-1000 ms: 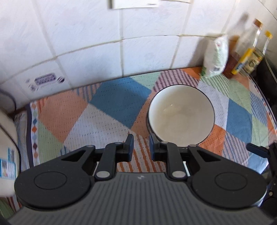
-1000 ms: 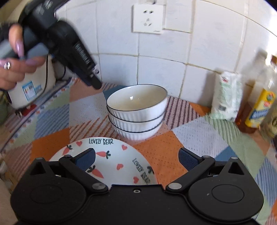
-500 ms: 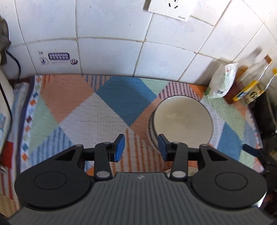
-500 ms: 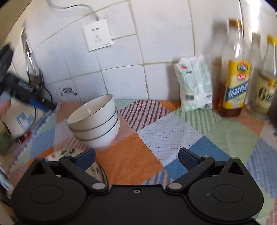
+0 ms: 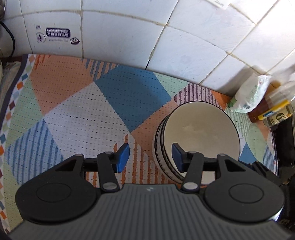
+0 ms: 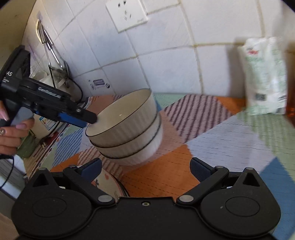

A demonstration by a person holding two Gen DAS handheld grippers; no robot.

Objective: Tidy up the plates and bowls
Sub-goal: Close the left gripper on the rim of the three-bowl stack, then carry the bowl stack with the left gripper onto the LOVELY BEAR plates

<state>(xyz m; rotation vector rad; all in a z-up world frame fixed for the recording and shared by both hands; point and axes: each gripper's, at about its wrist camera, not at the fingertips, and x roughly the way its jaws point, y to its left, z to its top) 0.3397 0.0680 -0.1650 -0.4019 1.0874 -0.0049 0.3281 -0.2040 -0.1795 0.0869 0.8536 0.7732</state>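
bowls: we count three white ribbed bowls (image 6: 127, 127) with dark rims, nested in one stack on the patchwork-cloth surface (image 6: 230, 134), near the tiled wall.
left view only: we look down into the top bowl (image 5: 201, 134); the stack count is unclear from here, only rim edges show on its left side. A wall sticker (image 5: 58, 35) sits on the tiles at upper left.
right view only: the side of the stack, so the three rims can be counted; also a wall socket (image 6: 126, 14), one plate (image 6: 108, 184) with printed shapes low at left, partly hidden behind the gripper body, and a hand (image 6: 11, 133) holding the other tool.
left hand-held gripper (image 5: 150, 157): jaws partly apart and just been opening. One blue pad (image 5: 122, 157) is over the cloth outside the stack, the other is over the inside of the top bowl, so the near rim lies between them. We see no pad pressing on it. In the right view its tip (image 6: 83, 118) is at the rim of the top bowl.
right hand-held gripper (image 6: 145, 169): jaws wide apart, nothing held; the stack is just beyond them, the plate under the left finger.
bag: one white and green bag (image 6: 263, 75) against the wall, right of the stack, in both views.
bottles: we make out two in the left view (image 5: 272, 107), blurred; in the right view only an amber edge at the frame border.
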